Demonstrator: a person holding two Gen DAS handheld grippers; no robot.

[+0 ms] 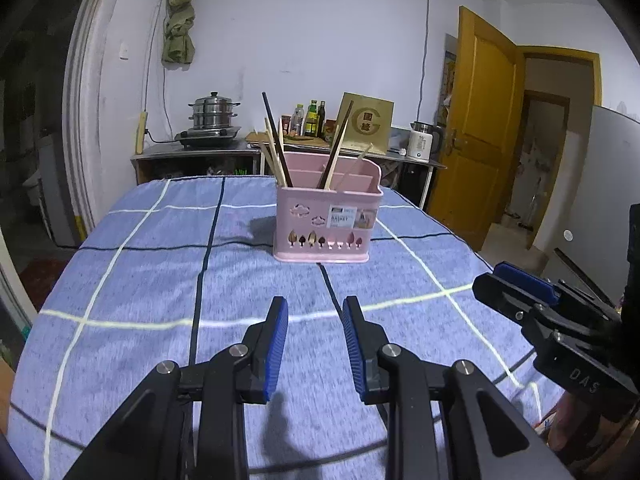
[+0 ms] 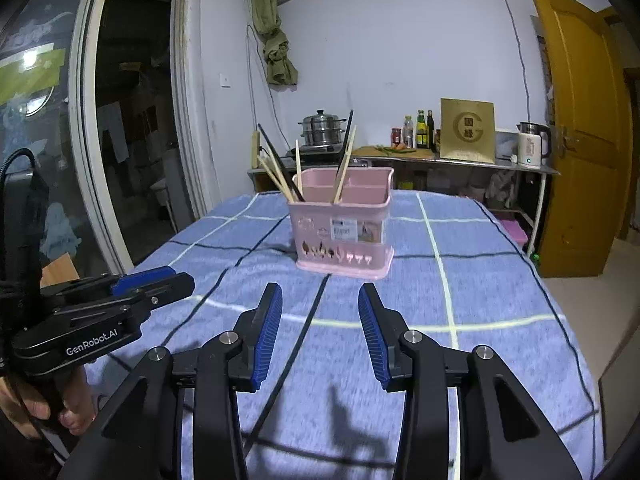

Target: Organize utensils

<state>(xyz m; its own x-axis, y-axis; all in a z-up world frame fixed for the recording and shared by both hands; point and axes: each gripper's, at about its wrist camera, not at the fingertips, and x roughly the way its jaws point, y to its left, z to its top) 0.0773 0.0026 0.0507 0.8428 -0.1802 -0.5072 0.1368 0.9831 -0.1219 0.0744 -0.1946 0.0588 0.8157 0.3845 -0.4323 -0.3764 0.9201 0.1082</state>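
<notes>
A pink utensil basket point(image 1: 325, 224) stands in the middle of the blue checked tablecloth point(image 1: 160, 280); it also shows in the right wrist view point(image 2: 344, 232). Several chopsticks point(image 1: 276, 148), dark and pale wooden, lean in its compartments, and they show in the right wrist view too point(image 2: 280, 168). My left gripper point(image 1: 315, 312) is open and empty, above the cloth short of the basket. My right gripper point(image 2: 320, 300) is open and empty, also short of the basket. The right gripper shows at the right edge of the left wrist view point(image 1: 516, 284), the left gripper at the left of the right wrist view point(image 2: 160, 280).
Behind the table a metal counter point(image 1: 192, 152) carries a steamer pot point(image 1: 214, 114), bottles point(image 1: 312, 118), a gold box point(image 1: 366, 124) and a white kettle point(image 1: 422, 140). A yellow door point(image 1: 480, 128) stands open at the right. A glass sliding door point(image 2: 60, 140) is at the left.
</notes>
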